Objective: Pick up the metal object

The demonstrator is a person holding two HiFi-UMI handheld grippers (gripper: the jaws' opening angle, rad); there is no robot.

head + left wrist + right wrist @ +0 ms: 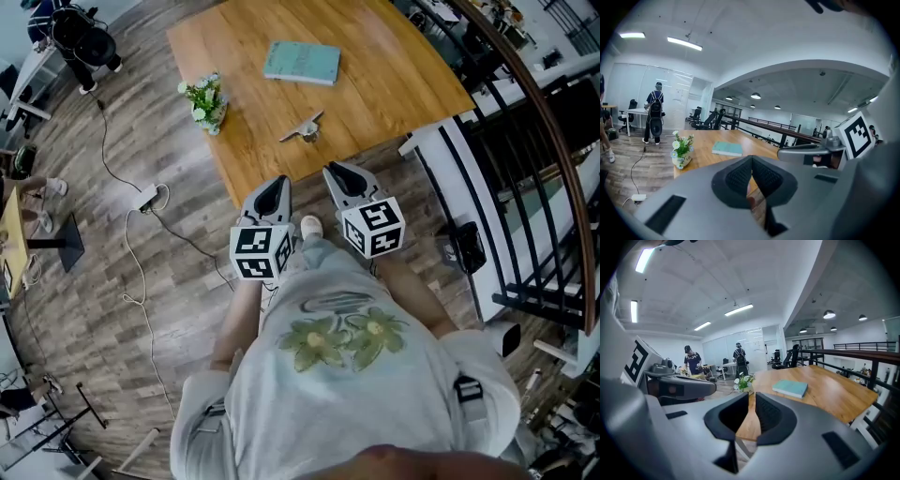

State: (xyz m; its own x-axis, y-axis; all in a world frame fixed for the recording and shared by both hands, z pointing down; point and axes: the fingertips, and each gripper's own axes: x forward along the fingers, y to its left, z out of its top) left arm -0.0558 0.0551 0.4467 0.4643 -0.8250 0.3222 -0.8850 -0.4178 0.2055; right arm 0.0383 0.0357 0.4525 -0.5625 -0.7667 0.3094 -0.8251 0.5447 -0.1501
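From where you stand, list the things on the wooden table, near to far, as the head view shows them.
metal object → teal book. The flower pot overlaps both in depth, so it has no clear place in the order.

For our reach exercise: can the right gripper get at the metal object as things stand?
Probably yes: the metal object lies near the table edge, nothing between it and the right gripper.

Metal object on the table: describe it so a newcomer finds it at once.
Start at the wooden table. Near its edge closest to the person, right of the small flower pot, lies the metal object. It is small, thin and grey, unlike the flat teal book farther back.
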